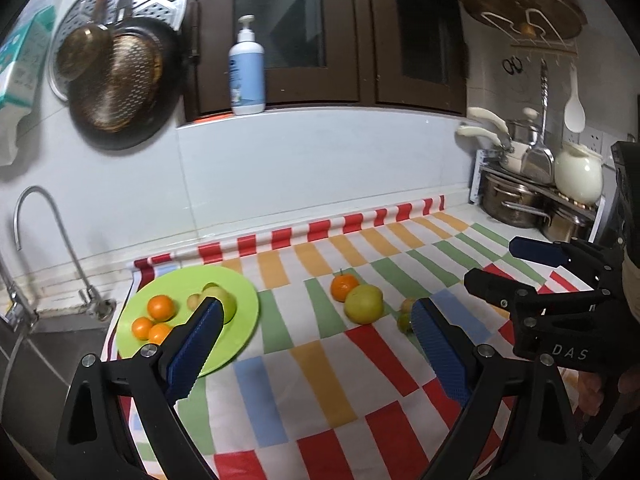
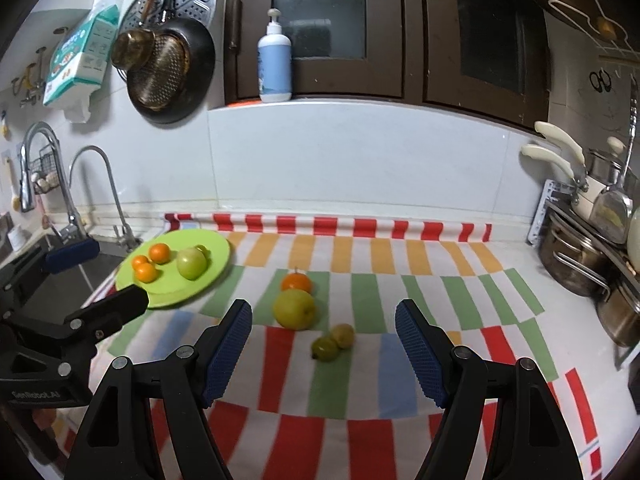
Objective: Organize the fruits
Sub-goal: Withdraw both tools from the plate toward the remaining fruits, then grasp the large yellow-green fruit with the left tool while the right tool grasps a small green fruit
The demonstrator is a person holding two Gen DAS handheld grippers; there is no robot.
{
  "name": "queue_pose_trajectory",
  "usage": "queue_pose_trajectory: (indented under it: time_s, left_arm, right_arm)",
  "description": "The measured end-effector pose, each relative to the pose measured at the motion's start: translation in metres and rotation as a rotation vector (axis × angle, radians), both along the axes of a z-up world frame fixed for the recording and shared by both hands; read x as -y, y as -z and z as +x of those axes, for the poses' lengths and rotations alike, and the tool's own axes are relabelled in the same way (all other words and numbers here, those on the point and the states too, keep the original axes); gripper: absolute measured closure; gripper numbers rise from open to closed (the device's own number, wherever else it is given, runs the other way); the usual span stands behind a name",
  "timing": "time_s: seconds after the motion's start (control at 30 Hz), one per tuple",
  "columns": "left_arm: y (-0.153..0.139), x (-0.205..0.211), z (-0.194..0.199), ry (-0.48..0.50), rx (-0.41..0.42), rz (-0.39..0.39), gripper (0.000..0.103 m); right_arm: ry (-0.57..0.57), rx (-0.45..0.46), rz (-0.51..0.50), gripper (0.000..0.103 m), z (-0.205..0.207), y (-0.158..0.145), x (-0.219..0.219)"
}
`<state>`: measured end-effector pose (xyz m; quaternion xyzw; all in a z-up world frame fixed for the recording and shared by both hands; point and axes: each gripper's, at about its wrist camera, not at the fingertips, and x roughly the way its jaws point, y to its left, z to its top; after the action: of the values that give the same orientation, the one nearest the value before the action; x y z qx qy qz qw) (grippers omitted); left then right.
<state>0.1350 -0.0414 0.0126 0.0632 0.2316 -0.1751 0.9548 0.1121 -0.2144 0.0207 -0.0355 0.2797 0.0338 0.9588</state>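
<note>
While both grippers gape empty, the yellow apple lies beyond the right gripper.

soap bottle, hanging pan — steel pots, tap

My 2 wrist cameras look forward and down over the striped cloth toward its far edge; both share the green plate.

Glossy plastic plate, smooth checked cloth — shiny steel pots, textured fingers
</note>
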Motion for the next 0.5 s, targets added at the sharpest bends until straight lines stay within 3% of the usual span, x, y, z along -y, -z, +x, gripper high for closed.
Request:
queue_pose_trajectory:
  time_s: [0.27,0.43,0.5]
  left_arm:
    - [0.014,0.015,0.025,0.099,-0.008,0.037,0.007]
    - [0.026,0.022,0.049,0.159,-0.053,0.039,0.014]
    - [0.032,0.026,0.060,0.183,-0.083,0.034,0.021]
  right_arm:
    - [0.017,-0.054,0.007,0.029,0.014,0.023,0.008]
    - [0.020,-0.101,0.024,0.036,0.029,0.038,0.007]
    - [0.022,-0.127,0.036,0.037,0.037,0.046,0.007]
